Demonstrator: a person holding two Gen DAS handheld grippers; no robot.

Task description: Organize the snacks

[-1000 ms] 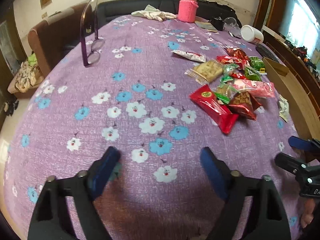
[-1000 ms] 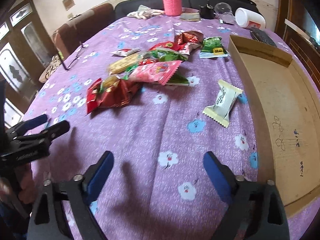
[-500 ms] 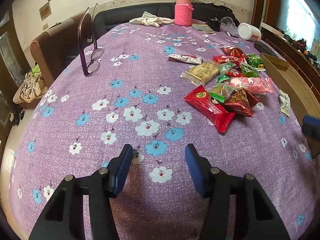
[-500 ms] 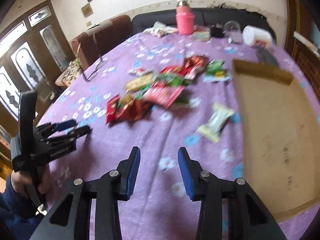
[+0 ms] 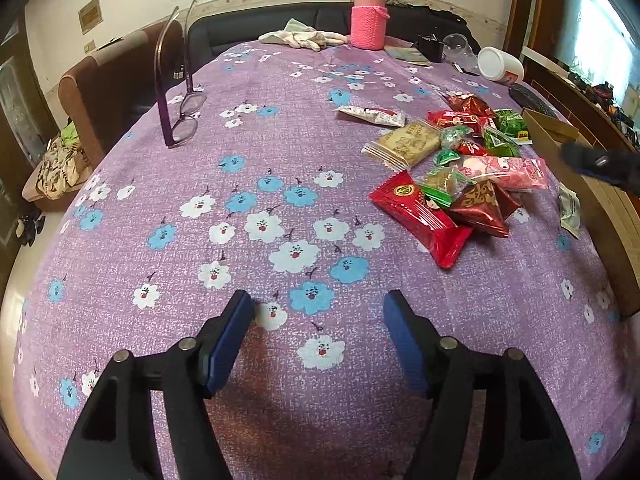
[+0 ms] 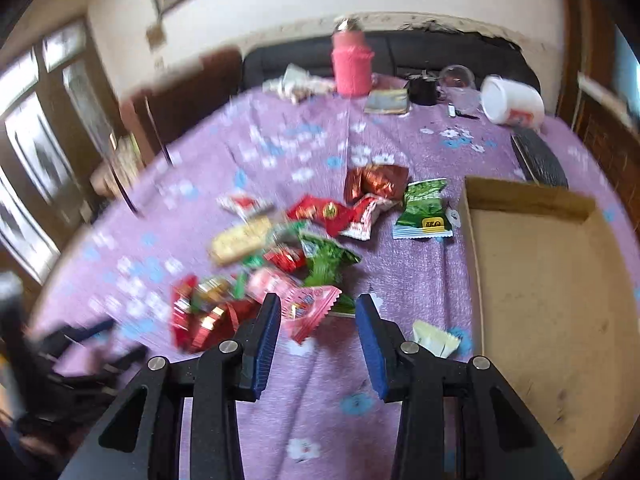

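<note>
Over on the left, your left gripper (image 5: 318, 312) hung over bare purple flowered cloth on the worktop (image 5: 248, 208), fingers apart with nothing between them and just opening wider, probably parked clear. The heap of foil and plastic snack packets (image 6: 280, 264) sat mid-worktop. The long pink wrapper (image 6: 308, 304) ran diagonally, one end pointing at your right gripper (image 6: 316, 334). Its fingers had just narrowed but stood apart, empty, above that wrapper. Rightmost, the shallow brown cardboard tray (image 6: 560, 280) looked empty; nothing's sorted yet, I'd say.
</note>
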